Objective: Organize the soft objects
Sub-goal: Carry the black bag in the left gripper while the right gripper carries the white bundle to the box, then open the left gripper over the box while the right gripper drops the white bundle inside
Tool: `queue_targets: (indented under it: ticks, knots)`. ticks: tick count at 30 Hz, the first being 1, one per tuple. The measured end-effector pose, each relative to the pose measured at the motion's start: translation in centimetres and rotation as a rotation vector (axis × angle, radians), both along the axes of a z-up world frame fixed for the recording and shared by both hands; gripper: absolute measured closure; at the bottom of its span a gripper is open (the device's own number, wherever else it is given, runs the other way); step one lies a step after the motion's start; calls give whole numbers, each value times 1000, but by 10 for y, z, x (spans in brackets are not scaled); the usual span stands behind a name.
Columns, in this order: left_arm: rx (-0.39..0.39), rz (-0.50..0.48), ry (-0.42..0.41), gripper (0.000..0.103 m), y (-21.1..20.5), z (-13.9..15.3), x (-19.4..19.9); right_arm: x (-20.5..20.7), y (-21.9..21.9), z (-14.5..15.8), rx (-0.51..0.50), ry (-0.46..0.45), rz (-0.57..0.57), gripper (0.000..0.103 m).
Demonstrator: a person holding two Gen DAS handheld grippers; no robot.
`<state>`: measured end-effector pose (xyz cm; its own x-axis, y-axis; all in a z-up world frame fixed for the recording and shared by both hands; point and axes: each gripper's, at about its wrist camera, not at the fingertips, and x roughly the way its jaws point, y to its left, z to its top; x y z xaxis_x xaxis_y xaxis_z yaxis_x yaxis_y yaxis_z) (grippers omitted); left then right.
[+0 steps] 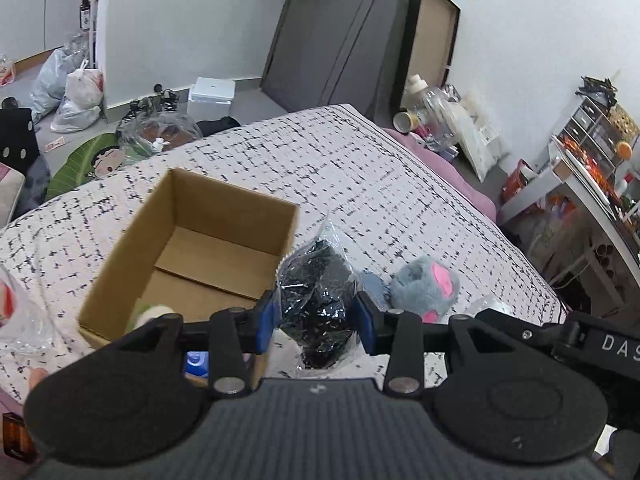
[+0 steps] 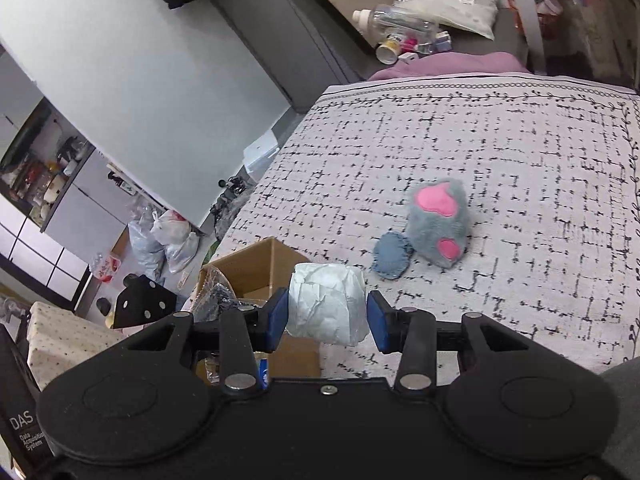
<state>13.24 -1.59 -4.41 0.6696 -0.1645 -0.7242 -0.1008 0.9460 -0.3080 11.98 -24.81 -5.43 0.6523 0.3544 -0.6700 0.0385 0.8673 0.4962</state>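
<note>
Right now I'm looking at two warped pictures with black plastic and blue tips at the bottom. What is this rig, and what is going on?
There is no robot: a person holds a two-finger gripper in each hand, each carrying a wide-angle camera looking along its fingers.

Left camera view: the left gripper pinches a black item in clear plastic beside an open cardboard box.

Right camera view: the right gripper pinches a white wrapped bundle.

On the patterned bedspread lie a grey plush paw with pink pads and a small blue pad.
</note>
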Motion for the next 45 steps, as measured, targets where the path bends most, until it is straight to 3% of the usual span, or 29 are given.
queue_targets:
  ticks: [24, 33, 41, 45]
  knots:
    - [-28, 117, 72, 62, 95, -39, 16, 33, 91, -12, -23, 51, 98, 61]
    - [7, 140, 100, 61, 108, -47, 30, 54, 117, -22, -16, 91, 128, 61]
    - [31, 148, 78, 52, 112, -38, 37, 68, 128, -29, 0, 127, 141, 61]
    - [43, 163, 81, 52, 114, -34, 38, 70, 132, -28, 9, 123, 159, 55]
